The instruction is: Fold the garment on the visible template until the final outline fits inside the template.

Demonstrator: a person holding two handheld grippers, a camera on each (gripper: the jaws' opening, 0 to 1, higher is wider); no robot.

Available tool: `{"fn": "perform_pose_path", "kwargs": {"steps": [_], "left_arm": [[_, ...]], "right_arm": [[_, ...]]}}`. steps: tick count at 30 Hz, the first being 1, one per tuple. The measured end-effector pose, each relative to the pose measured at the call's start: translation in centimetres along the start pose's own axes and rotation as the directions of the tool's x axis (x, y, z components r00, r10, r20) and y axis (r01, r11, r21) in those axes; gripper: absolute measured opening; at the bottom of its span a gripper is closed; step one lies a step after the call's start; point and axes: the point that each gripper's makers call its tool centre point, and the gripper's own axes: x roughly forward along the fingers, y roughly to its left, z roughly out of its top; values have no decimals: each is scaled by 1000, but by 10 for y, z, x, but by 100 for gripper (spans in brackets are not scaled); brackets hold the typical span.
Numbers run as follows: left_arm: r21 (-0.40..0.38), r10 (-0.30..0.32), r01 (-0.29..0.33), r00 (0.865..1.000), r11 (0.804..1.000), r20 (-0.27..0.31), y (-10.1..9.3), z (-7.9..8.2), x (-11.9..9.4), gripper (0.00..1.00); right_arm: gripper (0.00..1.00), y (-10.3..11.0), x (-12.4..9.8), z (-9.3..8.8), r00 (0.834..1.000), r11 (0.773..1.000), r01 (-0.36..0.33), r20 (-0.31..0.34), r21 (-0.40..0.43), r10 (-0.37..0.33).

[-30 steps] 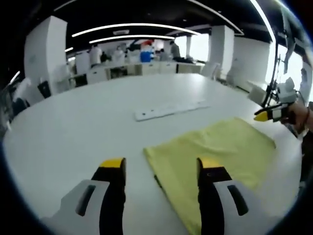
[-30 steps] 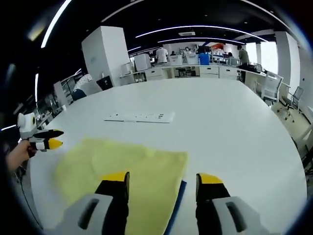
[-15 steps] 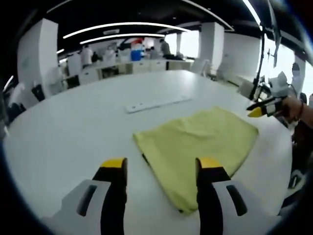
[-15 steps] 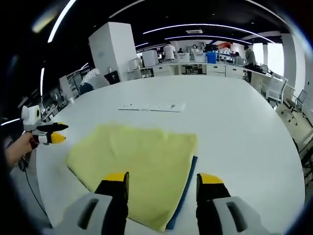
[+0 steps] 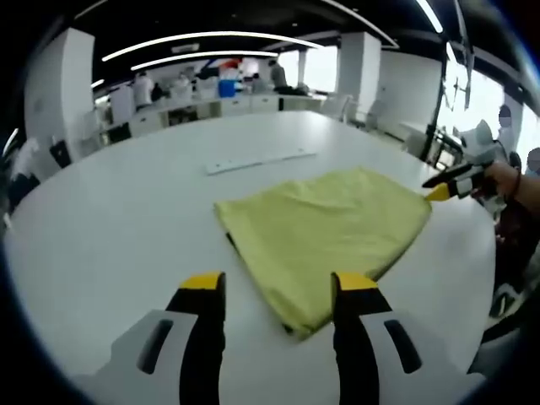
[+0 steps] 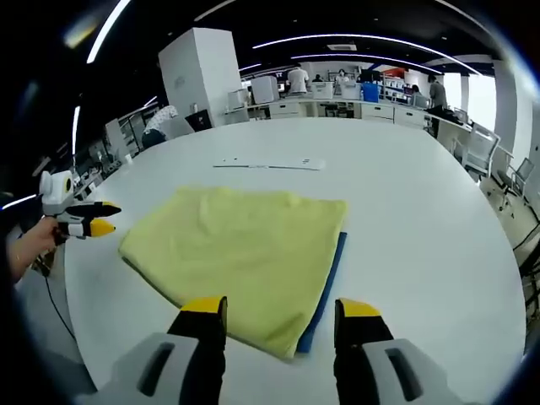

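A folded yellow garment (image 5: pixel 325 232) lies flat on the white table (image 5: pixel 110 219). In the right gripper view the garment (image 6: pixel 245 253) covers a blue template (image 6: pixel 326 283), which shows as a thin strip along its right edge. My left gripper (image 5: pixel 278 287) hovers open above the garment's near corner, holding nothing. My right gripper (image 6: pixel 282 308) hangs open just short of the garment's near edge, also holding nothing. At the far side of the cloth the right gripper (image 5: pixel 445 187) comes into the left gripper view, held by a hand. The left gripper (image 6: pixel 89 226) appears at the left of the right gripper view.
A white power strip (image 5: pixel 257 160) lies on the table beyond the garment, also visible as the power strip (image 6: pixel 270 164) in the right gripper view. Desks, pillars and people stand far behind. Chairs (image 6: pixel 494 160) stand off the table's right edge.
Both grippers have drawn back from the garment, so the whole folded cloth now sits in front of each pair of jaws. The cloth itself has stayed put.
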Motion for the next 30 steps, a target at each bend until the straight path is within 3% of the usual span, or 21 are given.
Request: {"fn": "perform_pose_path", "kwargs": {"steps": [11,14,18,30], "left_arm": [[26,49,-47,998,999,-45,-1,-28,2,39],[-33,49,-50,999,998,-14,-3,-29,4,35],[-33,68,-69,997,997,-36,-4,-37,6,32],[-89,123,-127,991,988,-52,-6,-48,9,21]], "right_arm": [[35,0,-1,-15,1000,1000,28,-2,7,-28],[30,-1,-2,-20,999,999,50,-9,-3,-50],[19,0,-3,-26,998,998,59,-17,-9,-59],[6,-5,-8,-35,990,990,140,-17,-3,-140]]}}
